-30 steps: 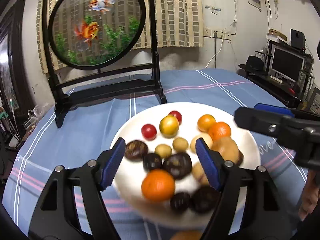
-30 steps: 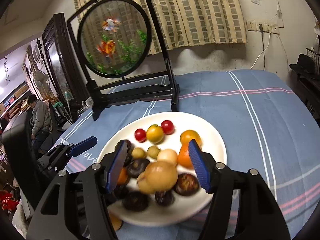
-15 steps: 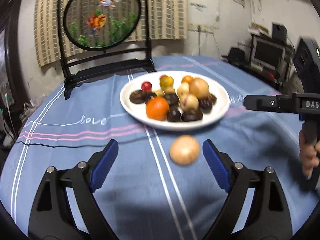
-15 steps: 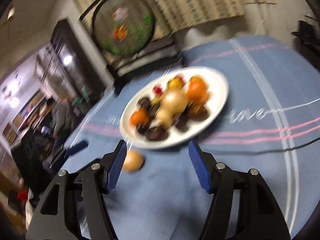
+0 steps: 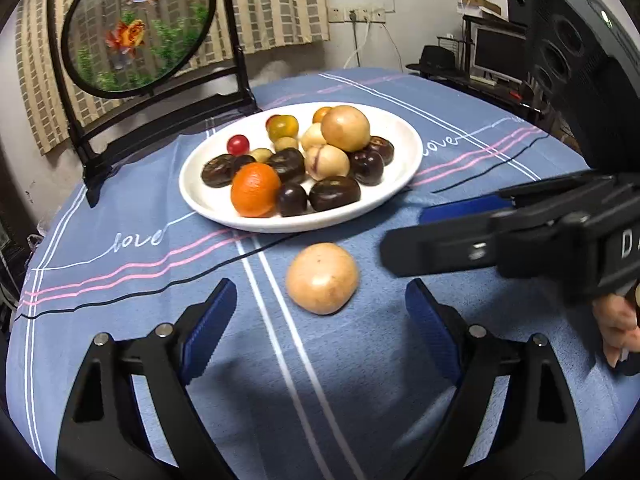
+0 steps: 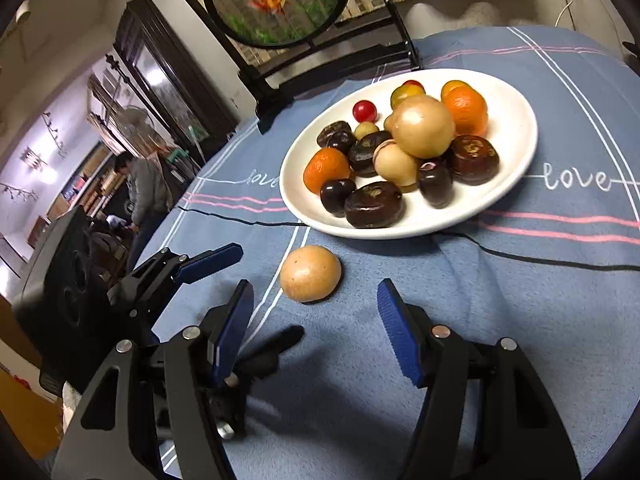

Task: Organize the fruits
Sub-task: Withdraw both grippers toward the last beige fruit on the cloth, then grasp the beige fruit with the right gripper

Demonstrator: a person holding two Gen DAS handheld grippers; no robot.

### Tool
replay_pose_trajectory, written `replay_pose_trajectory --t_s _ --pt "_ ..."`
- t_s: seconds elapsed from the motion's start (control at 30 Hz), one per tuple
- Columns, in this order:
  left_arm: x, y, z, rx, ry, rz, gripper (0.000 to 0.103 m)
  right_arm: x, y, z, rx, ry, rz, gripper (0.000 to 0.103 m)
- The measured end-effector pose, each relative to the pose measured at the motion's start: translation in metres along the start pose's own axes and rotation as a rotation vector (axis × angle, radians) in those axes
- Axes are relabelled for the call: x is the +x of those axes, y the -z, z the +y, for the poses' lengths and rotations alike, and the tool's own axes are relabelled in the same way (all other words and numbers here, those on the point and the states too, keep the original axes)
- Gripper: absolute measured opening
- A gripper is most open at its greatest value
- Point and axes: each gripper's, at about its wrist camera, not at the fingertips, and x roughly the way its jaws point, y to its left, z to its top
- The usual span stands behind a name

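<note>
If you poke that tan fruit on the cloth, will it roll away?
Probably a little. The tan fruit looks round and smooth, so it likely rolls easily. The cloth looks soft and fuzzy, which may slow it. Its skin seems shiny, so it might slip from a loose pinch.

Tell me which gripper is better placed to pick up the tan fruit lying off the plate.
Left, marginally. The tan fruit lies centred ahead of the open left gripper; it sits off-centre before the right gripper.
</note>
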Motion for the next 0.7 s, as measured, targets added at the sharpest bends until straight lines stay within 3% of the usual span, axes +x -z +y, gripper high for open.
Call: replay_pose_trajectory --t_s 0.3,0.47,0.6,0.7 --pt "0.02 -0.005 0.009 -0.08 0.124 0.069 0.088 0.032 -0.011 0.008 -0.017 0.064 0.078 0.066" --pt "0.028 -0.005 0.013 -0.125 0.198 0.096 0.085 0.044 -0.013 0.003 0.008 0.044 0.097 0.064" --pt "0.034 -0.005 0.017 -0.156 0.219 0.116 0.08 0.051 -0.011 0.0 0.029 0.007 0.116 0.048" --pt "0.036 -0.004 0.018 -0.16 0.214 0.124 0.078 0.049 -0.01 0.001 0.019 0.007 0.104 0.047"
